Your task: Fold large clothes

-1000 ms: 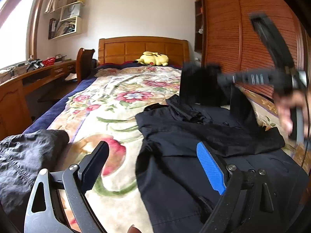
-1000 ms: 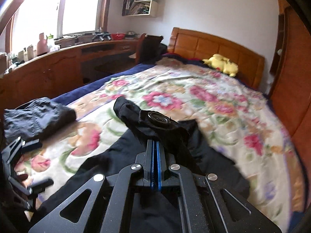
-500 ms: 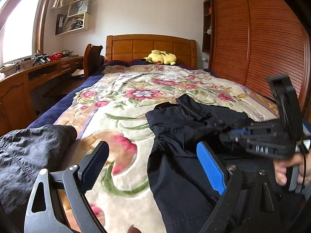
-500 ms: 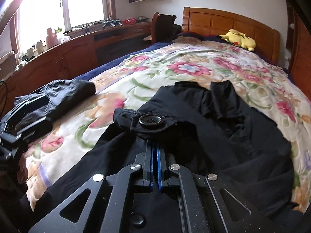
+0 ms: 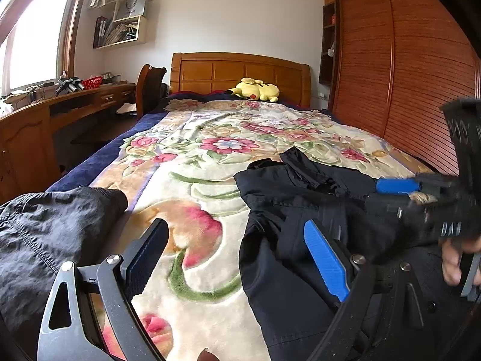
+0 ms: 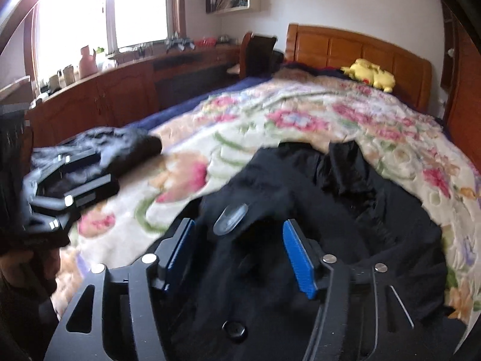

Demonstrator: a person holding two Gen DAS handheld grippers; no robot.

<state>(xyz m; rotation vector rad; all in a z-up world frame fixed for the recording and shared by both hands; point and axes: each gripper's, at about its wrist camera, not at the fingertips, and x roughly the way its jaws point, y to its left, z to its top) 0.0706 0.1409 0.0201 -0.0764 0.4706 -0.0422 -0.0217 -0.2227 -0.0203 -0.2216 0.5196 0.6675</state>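
Note:
A large black buttoned coat (image 5: 288, 258) lies on the flowered bedspread (image 5: 195, 186), one sleeve laid across its body. It fills the lower half of the right wrist view (image 6: 300, 210), with a large button (image 6: 231, 219) on the sleeve cuff between the fingers. My left gripper (image 5: 234, 258) is open and empty, low over the coat's left edge. My right gripper (image 6: 239, 249) is open just above the coat; in the left wrist view (image 5: 421, 192) it is at the right edge, blurred.
A second dark garment (image 5: 45, 240) lies bunched at the bed's near left corner. A yellow plush toy (image 5: 255, 89) rests by the wooden headboard (image 5: 240, 73). A wooden desk (image 5: 45, 120) and chair (image 5: 150, 87) stand left; a wardrobe (image 5: 405, 75) stands right.
My right gripper carried the sleeve cuff down across the coat, then opened and let it go. The left gripper stayed open and shifted slightly.

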